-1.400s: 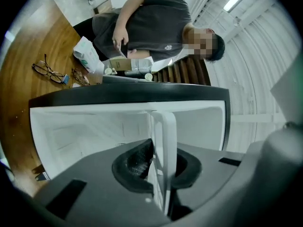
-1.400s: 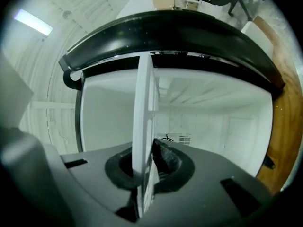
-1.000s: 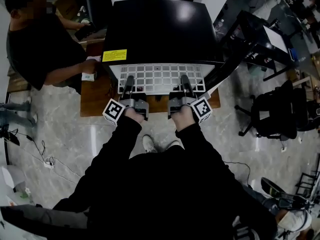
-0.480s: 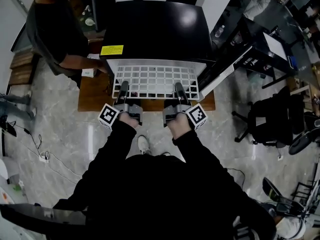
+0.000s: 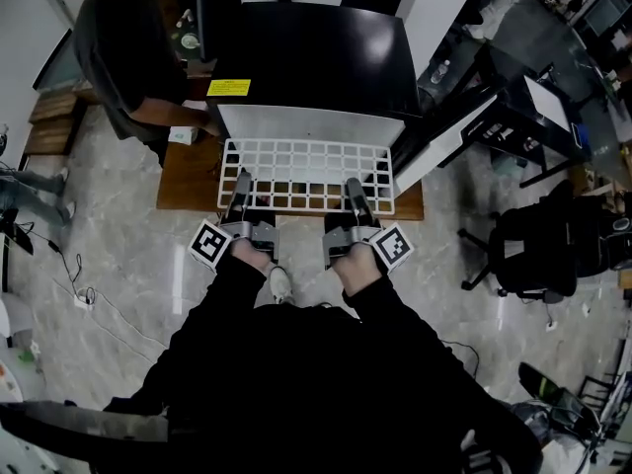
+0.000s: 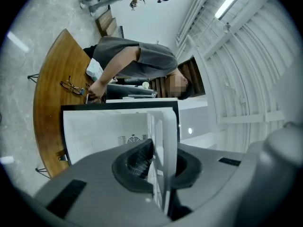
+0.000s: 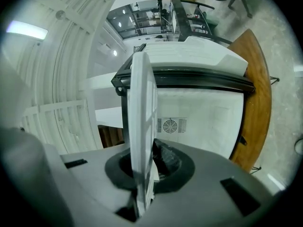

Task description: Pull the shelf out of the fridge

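Farther out of the fridge (image 5: 311, 57) now, the shelf (image 5: 308, 176) has its front edge clamped by the left hand-held gripper (image 5: 242, 179) and the right hand-held gripper (image 5: 354, 187).

A person (image 5: 123, 42) in a grey shirt is standing at the far left, bending and reaching down to a low wooden table (image 5: 186, 184). A pair of glasses (image 6: 72, 86) is lying on that table. At the right, a black office chair (image 5: 538, 240) is standing on the pale marble floor (image 5: 118, 255), with a dark desk (image 5: 538, 97) sitting farther off. Cables (image 5: 74, 289) are trailing across the floor at the left.
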Available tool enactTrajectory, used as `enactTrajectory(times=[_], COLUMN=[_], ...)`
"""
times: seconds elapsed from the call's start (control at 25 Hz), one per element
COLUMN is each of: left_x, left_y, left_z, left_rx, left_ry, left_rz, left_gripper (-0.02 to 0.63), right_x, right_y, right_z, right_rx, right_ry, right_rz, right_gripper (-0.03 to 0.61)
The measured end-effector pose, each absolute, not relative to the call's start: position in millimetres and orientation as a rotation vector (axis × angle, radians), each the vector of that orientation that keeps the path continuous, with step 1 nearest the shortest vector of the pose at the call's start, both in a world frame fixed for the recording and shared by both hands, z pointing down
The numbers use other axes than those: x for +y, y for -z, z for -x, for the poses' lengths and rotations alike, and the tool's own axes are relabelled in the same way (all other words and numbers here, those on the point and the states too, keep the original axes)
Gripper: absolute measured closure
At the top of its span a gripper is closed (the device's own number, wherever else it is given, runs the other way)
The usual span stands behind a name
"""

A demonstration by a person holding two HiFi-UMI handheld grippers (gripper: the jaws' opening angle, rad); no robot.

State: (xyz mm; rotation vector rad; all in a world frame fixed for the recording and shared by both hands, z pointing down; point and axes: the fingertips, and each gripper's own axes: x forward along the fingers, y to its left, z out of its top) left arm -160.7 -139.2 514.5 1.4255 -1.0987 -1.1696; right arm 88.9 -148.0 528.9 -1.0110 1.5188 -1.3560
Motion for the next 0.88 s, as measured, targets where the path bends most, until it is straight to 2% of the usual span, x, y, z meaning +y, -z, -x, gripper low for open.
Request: enactTrajectory(times=[0.88], left_x=[-117.5], left_y=[-387.6], left_z=[139.5], left_rx=[-1.053], left_ry=[1.185], left_rz=[-1.47], left_gripper=[0.586], right_x=[-135.9], right_y=[-394.7], right_z=[-109.6], right_rx=[1.691], right_ry=[1.283], right_rz=[0.946], right_gripper=[0.551])
